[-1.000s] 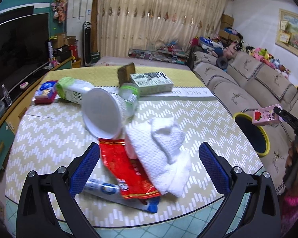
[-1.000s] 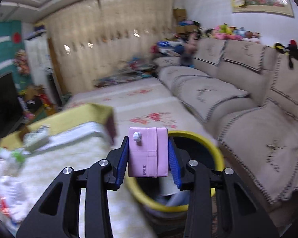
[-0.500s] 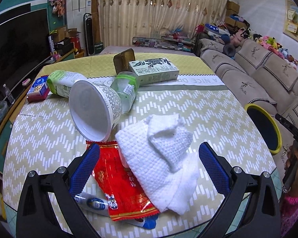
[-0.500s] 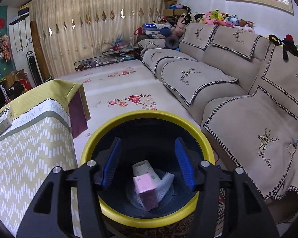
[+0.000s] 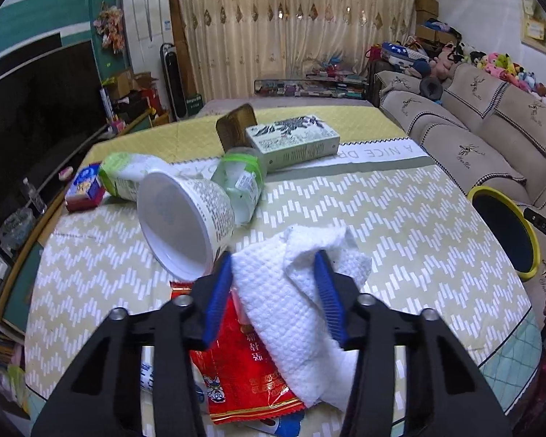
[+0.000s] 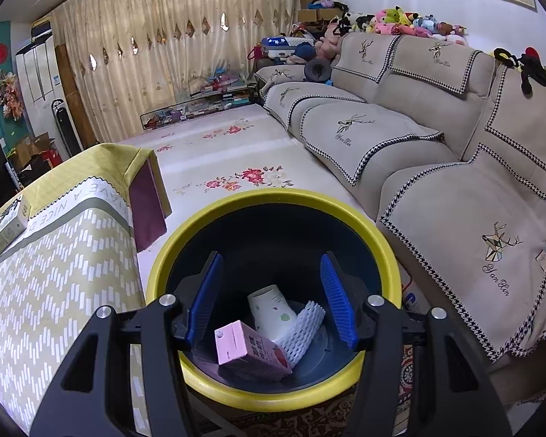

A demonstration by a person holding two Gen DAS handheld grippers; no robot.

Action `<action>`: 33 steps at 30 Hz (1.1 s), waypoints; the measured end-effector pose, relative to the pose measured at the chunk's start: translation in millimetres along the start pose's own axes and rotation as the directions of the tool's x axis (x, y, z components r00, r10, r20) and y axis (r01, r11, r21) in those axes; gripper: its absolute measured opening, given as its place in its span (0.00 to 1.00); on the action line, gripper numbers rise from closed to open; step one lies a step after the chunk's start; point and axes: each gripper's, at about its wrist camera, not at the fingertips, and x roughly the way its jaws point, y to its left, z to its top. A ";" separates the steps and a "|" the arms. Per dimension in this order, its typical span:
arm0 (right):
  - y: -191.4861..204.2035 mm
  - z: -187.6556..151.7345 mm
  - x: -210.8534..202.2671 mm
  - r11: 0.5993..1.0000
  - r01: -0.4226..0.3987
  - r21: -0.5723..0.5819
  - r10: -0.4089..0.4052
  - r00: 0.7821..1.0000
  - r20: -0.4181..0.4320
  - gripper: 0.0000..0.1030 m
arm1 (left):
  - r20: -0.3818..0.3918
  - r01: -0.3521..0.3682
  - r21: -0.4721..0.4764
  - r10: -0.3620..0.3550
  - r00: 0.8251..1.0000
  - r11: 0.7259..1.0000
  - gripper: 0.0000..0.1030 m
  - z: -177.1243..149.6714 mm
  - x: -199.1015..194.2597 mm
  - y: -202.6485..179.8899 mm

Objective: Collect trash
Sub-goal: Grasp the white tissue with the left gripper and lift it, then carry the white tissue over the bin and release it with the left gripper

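A crumpled white paper towel [image 5: 284,327] lies on the table's near edge, partly over a red snack wrapper [image 5: 244,375]. My left gripper [image 5: 273,291] is closing on it, and both blue pads press into the towel's folds. My right gripper [image 6: 273,291] hangs open over the yellow-rimmed dark bin [image 6: 273,195], with nothing between its fingers. A pink drink carton [image 6: 247,349] lies inside the bin beside a paper cup [image 6: 271,309] and a white foam net [image 6: 305,327]. In the left wrist view the bin [image 5: 491,191] stands at the table's right, by the sofa.
On the patterned tablecloth [image 5: 382,218] lie a tipped white tub [image 5: 185,222], a green-capped bottle [image 5: 242,185], a green-white pack [image 5: 127,174], a printed box [image 5: 291,138], a small blue-red box [image 5: 85,187] and a tube [image 5: 149,367]. A beige sofa [image 6: 436,182] runs along the right.
The left gripper's jaws went from wide apart to pinching the towel. The right gripper lowered over the bin and opened; the pink carton fell from it into the bin.
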 end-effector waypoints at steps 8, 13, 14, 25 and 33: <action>-3.0 0.1 -12.1 1.000 -0.018 0.009 0.018 1.000 0.017 0.52 | 0.036 0.093 0.036 -0.094 0.995 0.995 0.07 10.4 -21.7 -9.9; -7.3 0.8 -23.8 0.999 -0.029 0.017 0.028 0.999 0.032 0.52 | 0.083 0.179 0.054 -0.184 0.980 0.982 0.07 37.6 -45.1 -20.2; -8.4 0.3 -27.0 0.999 -0.032 0.019 0.032 0.999 0.035 0.52 | 0.091 0.193 0.063 -0.198 0.976 0.979 0.07 43.8 -49.5 -23.3; -31.4 -11.7 -46.4 0.997 -0.050 0.052 0.048 0.998 0.043 0.52 | 0.131 0.282 0.172 -0.305 0.943 0.944 0.07 98.7 -86.2 -69.9; -55.7 -17.3 -58.1 0.995 -0.045 0.091 0.040 0.998 0.058 0.52 | 0.091 0.349 0.262 -0.383 0.919 0.900 0.07 110.7 -87.2 -131.4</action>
